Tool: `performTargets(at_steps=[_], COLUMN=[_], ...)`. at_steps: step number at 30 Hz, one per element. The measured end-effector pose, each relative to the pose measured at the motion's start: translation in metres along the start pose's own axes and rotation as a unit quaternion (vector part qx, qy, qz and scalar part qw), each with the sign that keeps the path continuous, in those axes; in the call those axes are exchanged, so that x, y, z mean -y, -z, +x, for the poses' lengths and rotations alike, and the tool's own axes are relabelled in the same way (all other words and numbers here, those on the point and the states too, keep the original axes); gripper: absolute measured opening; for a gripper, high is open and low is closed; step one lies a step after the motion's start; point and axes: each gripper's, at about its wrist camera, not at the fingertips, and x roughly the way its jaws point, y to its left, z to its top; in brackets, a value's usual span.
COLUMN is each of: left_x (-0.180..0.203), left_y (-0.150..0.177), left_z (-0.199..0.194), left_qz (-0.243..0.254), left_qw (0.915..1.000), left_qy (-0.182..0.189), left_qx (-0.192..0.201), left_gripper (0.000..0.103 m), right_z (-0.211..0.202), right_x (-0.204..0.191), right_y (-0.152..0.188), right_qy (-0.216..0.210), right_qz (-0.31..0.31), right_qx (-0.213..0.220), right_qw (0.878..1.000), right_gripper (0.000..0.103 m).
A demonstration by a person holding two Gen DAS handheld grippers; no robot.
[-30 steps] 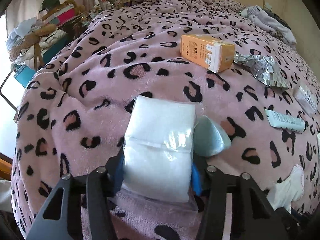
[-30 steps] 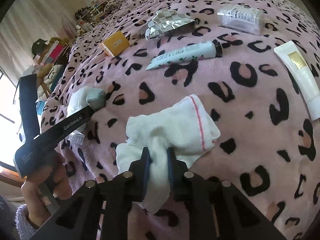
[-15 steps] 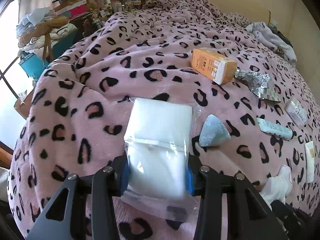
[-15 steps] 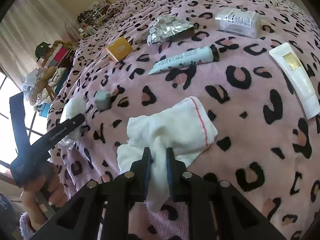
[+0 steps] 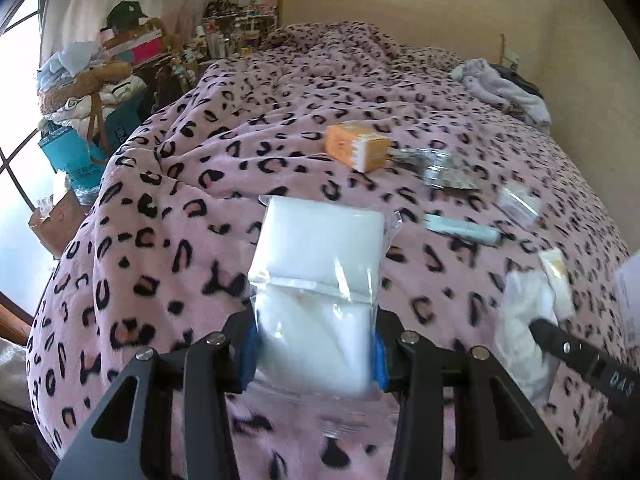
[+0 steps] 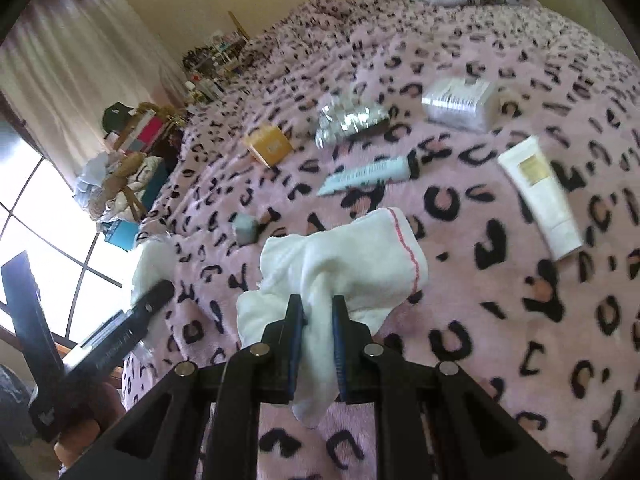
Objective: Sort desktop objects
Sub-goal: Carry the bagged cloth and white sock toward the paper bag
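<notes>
- A clear plastic packet of white pads (image 5: 316, 280) sits clamped between the blue-lined jaws of the left hand-held gripper (image 5: 316, 356), its upper half standing out beyond the fingertips above a pink leopard-print bed (image 5: 168, 184).
- The left jaws are closed as far as the packet's width allows, each pad pressed flat against a side of it.
- A white cloth (image 6: 340, 256) with a red-stitched edge is pinched in the right hand-held gripper (image 6: 318, 332); the jaws stand nearly together with only a fold of fabric between them, and the rest of the cloth spreads out beyond the tips, a corner hanging below.
- In the right wrist view the left tool appears at the near left edge, its packet a white blur; whether a hand shows beneath it is hard to tell.
- On the bed beyond the cloth lie a small grey-blue piece (image 6: 245, 229) to the left, a pale green tube (image 6: 370, 172) farther off, and a white tube with a gold label (image 6: 540, 196) to the right.
- Farther still are an orange box (image 6: 270, 145), a crumpled foil pack (image 6: 352, 120) and a clear wrapped packet (image 6: 460, 104).
- A cluttered shelf area and window fill the far left.
</notes>
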Motion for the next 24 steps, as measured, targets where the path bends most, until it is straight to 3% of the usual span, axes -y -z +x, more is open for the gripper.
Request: performTargets(at_steps=[11, 24], left_x=[0.063, 0.165], left_y=[0.034, 0.048], left_z=[-0.047, -0.073], left_qz=[0.019, 0.062], left_qw=[0.9994, 0.9956], left_qy=[0.028, 0.070], left_qx=[-0.003, -0.009], left_gripper=[0.044, 0.044], right_z=[-0.078, -0.140], right_x=[0.019, 0.083], right_y=[0.024, 0.038], right_qy=[0.032, 0.078], right_qz=[-0.032, 0.001], right_qx=[0.039, 0.064], right_qw=[0.998, 0.995], right_gripper=[0.014, 0.014])
